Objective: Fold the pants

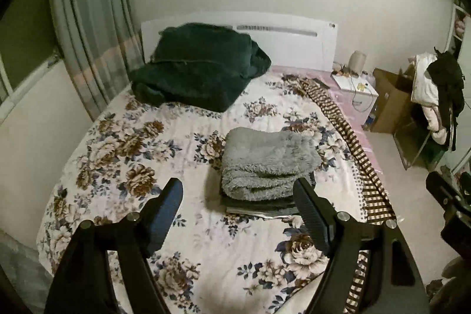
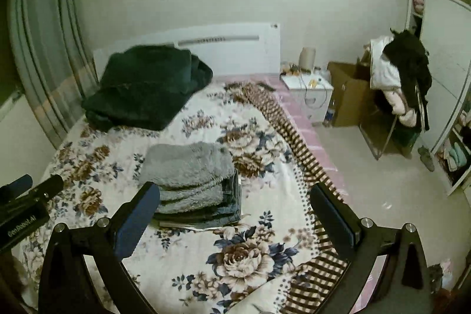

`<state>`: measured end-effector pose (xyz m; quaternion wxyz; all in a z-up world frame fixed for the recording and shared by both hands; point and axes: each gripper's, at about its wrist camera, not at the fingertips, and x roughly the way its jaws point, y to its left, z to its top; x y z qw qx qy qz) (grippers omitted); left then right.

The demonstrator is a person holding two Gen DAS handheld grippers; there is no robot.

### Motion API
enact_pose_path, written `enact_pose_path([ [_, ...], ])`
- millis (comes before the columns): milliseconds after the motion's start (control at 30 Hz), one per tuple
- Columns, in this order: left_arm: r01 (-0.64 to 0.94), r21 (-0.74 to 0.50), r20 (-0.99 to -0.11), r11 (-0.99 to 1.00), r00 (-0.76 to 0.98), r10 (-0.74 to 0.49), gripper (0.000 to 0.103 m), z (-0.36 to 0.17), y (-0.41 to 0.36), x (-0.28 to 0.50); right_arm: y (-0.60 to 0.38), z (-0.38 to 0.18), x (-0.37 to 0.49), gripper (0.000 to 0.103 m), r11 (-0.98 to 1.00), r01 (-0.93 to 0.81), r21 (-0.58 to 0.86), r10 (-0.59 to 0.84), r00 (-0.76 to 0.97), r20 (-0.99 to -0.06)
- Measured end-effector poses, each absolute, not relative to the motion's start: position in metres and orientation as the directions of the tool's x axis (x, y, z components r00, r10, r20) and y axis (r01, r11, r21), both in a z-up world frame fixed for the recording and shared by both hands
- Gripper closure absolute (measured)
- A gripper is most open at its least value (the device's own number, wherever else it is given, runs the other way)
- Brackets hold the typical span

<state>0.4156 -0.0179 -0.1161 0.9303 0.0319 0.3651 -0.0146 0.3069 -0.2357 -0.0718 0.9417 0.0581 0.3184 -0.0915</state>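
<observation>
The folding looks finished: the grey fluffy pants (image 1: 266,164) lie folded on a stack in the middle of the bed (image 1: 123,143), and both the left gripper (image 1: 238,214) and the right gripper (image 2: 235,214) are spread wide and hold nothing.

Fluffy grey folded pants (image 1: 265,159) on smooth floral cotton bedspread (image 1: 117,155); matt cardboard box (image 1: 388,99).

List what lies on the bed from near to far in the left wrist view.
Gripper → folded grey fleece pants on a stack → dark green blanket → white headboard.
</observation>
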Motion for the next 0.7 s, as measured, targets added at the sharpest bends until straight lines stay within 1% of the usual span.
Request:
enact_pose_path([
  [133,0.04,0.049,-0.665,0.998,0.747,0.003,0.027,-0.096,-0.013,0.383,-0.231,-0.039,0.259,0.0,0.982,0.185,0.044,-0.124,0.801,-0.586],
  [333,0.035,0.058,-0.631,0.998,0.776,0.01,0.027,-0.071,-0.006,0.346,-0.223,-0.006,0.207,0.0,0.986,0.155,0.058,-0.094,0.814,-0.573],
  [500,0.039,0.058,-0.616,0.998,0.788,0.005,0.027,-0.06,-0.004,0.324,-0.215,0.016,0.178,0.0,0.989,0.135,0.058,-0.081,0.831,-0.55],
  [667,0.046,0.057,-0.623,0.997,0.782,0.0,0.026,-0.06,-0.001,0.313,-0.204,0.026,0.169,0.0,0.992,0.119,0.051,-0.073,0.838,-0.541],
  [700,0.046,0.055,-0.624,0.997,0.781,-0.002,0.019,-0.06,0.0,0.312,-0.202,0.027,0.17,0.0,0.992,0.118,0.048,-0.074,0.838,-0.541],
])
